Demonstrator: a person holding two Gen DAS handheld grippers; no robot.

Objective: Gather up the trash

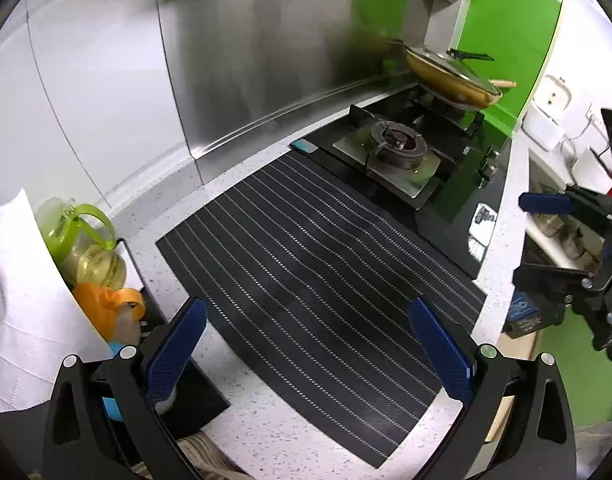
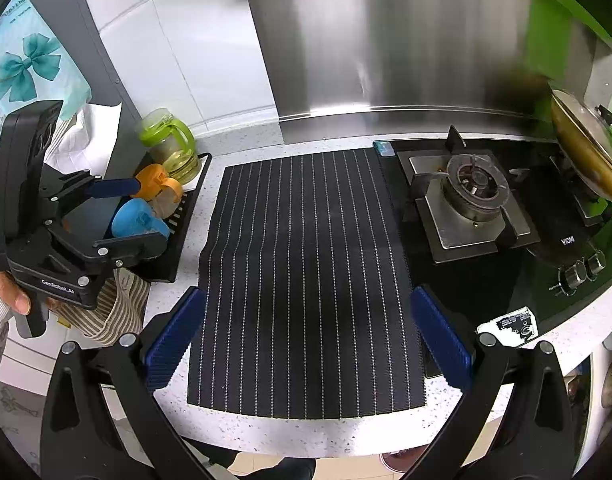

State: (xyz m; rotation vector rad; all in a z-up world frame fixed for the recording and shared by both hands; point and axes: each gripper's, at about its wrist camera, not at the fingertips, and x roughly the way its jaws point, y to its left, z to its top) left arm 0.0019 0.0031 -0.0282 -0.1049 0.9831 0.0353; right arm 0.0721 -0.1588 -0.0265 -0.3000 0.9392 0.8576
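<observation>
I have both claws hanging over the speckled table (image 2: 266, 436), each tilted down toward the dark pinstriped mat (image 2: 306, 272) that lies flat beside the gas stove (image 2: 471, 200); my right claw (image 2: 306, 340) is spread wide, its blue pads framing the mat's near end, with nothing between them; my left claw (image 1: 306, 352) is likewise spread and empty, angled across the mat toward the burner; in the right wrist view I see the left claw off at the left edge, a hand (image 2: 8, 292) wrapped round its grip, its fingers pointing toward the black tray (image 2: 186, 216) that holds the orange cup (image 2: 158, 184), the blue cup (image 2: 138, 216) and the green-handled jug (image 2: 170, 144); I cannot pick out any trash on the mat or table; a lidded pan (image 2: 585, 148) sits tilted on the far burner.
</observation>
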